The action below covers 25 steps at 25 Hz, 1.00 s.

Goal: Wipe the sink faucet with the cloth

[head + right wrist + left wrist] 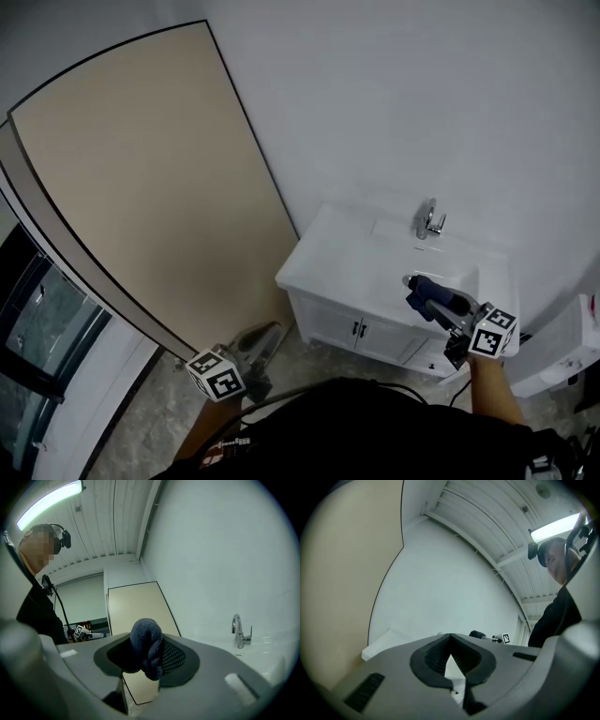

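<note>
Over the front of a white sink (342, 251), the right gripper (433, 302) is seen clamped on a bunched dark-blue cloth (146, 648), which bulges out between its jaws. The cloth is held apart from the chrome faucet (429, 219), which stands upright at the back of the sink, against the white wall. The left gripper (450, 641) is held low to the left, above the grey floor (141, 431) beside the cabinet (361, 330), its jaw tips drawn together with nothing caught between them. A tall beige panel (141, 178) is seen leaning against the wall left of the sink.
</note>
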### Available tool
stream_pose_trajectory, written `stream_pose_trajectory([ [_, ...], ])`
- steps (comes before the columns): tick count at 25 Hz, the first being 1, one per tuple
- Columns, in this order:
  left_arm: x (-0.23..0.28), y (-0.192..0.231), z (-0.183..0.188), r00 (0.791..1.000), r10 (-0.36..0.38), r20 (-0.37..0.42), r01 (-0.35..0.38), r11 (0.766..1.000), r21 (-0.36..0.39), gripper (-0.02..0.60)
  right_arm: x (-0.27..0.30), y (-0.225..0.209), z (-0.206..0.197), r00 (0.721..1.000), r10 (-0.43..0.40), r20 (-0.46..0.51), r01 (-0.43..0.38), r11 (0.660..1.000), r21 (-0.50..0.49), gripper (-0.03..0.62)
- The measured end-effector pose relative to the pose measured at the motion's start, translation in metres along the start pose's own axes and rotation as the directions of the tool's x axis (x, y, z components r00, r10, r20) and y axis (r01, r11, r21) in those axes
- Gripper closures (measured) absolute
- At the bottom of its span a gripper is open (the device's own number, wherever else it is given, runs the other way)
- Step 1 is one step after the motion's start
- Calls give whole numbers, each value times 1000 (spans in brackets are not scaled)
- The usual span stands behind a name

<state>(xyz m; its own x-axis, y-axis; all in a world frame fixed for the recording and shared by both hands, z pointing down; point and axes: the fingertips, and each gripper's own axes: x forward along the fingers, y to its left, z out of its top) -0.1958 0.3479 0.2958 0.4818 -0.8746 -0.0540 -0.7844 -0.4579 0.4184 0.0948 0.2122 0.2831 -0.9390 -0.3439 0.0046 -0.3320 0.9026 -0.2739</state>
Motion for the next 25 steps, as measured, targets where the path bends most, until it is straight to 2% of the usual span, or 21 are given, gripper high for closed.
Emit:
stream_pose_trajectory([
  [5, 30, 2, -10, 999, 29, -45, -29, 1000, -4, 589, -3, -33, -11, 1000, 24, 10, -24, 999, 44, 451],
  [9, 71, 12, -9, 994, 24, -105, -26, 999, -18, 589, -15, -59, -30, 1000, -4, -16, 6, 995, 96, 451],
  [12, 115, 19, -10, 990, -33, -136, 29, 999, -29, 589, -30, -93, -35, 997, -73, -17, 74, 987, 140, 451],
  [15, 140, 29, -18, 981, -102, -165, 97, 994, -41, 589, -36, -108, -37, 989, -144, -12, 145, 979, 146, 451],
  [20, 154, 47, -15, 968, -179, -174, 174, 984, -41, 589, -31, -103, -31, 977, -214, 7, 212, 972, 104, 451],
  [23, 146, 41, 6, 963, -218, -161, 219, 976, -14, 589, -32, -84, -12, 968, -250, 28, 247, 965, 84, 451],
  [25, 153, 60, 24, 956, -245, -163, 248, 969, -4, 589, -13, -84, -1, 959, -281, 38, 277, 957, 84, 451],
])
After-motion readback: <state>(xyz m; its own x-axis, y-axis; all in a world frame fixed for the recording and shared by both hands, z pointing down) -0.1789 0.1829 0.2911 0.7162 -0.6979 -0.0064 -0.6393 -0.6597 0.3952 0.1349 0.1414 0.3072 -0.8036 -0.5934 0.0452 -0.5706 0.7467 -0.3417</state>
